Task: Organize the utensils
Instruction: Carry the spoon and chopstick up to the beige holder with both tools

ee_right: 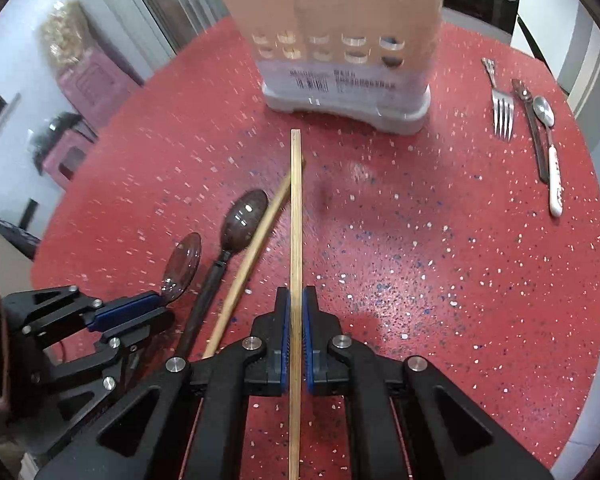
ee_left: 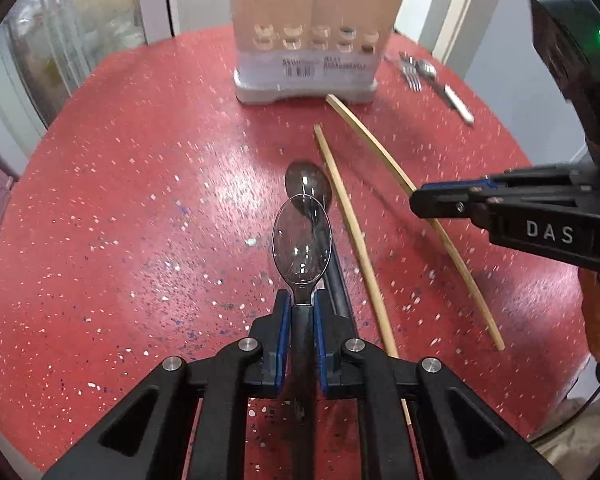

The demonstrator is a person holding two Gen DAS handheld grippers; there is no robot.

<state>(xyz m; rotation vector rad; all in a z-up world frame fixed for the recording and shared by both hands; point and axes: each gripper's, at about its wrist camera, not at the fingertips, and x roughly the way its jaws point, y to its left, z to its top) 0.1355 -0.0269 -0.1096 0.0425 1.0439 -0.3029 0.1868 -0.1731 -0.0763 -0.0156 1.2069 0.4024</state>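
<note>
Left gripper [ee_left: 302,316]: nearest the lens, clamped on the handle of a clear plastic spoon [ee_left: 302,250], bowl forward, apparently for slotting. Red speckled table [ee_left: 120,200]: bore the rest. Utensil caddy [ee_right: 332,52]: upright at the far edge, chopsticks already inside. Right gripper [ee_right: 296,320]: pinching one chopstick [ee_right: 296,220] lengthwise toward it. Loose: dark spoon [ee_right: 242,220], second chopstick [ee_right: 252,256], fork [ee_right: 503,114].

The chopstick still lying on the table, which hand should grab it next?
Neither can yet; both are full. The right gripper pinches a chopstick, the left gripper a clear spoon. The loose chopstick lies between them, so whichever empties first.
</note>
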